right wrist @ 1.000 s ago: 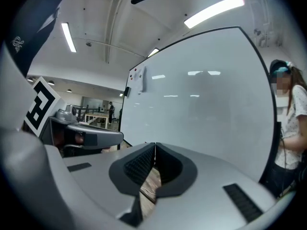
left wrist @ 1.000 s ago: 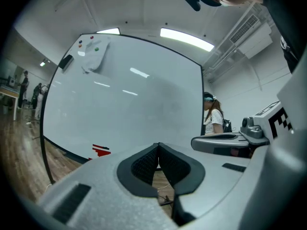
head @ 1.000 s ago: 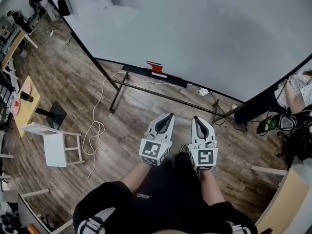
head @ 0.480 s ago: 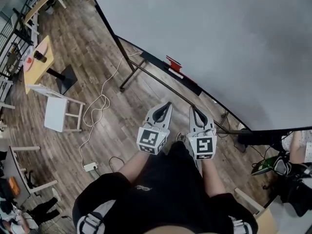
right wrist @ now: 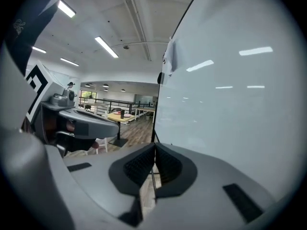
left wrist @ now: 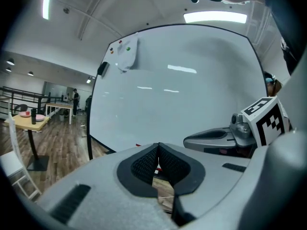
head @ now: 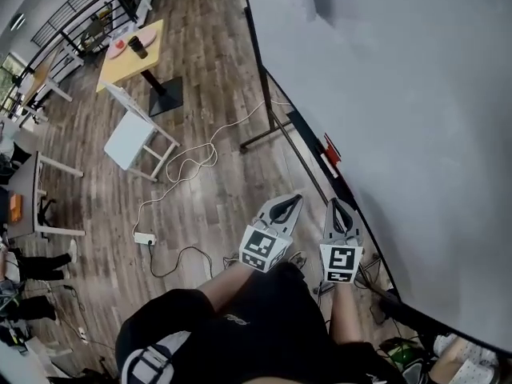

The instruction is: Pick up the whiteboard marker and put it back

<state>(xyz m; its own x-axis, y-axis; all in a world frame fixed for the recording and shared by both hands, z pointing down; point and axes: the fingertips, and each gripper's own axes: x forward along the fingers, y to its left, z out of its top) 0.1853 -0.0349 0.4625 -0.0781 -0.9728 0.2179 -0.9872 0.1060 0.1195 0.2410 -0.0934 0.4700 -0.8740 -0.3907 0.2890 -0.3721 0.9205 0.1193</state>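
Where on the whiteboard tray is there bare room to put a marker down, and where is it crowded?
The tray looks bare either side of the red items: the far stretch toward the board's corner, and the near stretch toward the right gripper. Only those items' spot is taken.

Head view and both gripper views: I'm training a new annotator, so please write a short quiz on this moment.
1. True or false: the left gripper holds a marker.
2. Where does the red item lie? A: on the ledge of the whiteboard. B: on the yellow table. C: on the floor.
3. Fill in: the jaws of the right gripper are ___, with nothing between them.

Key: 1 false, its jaws are closed and empty; 2 A; 3 shut.
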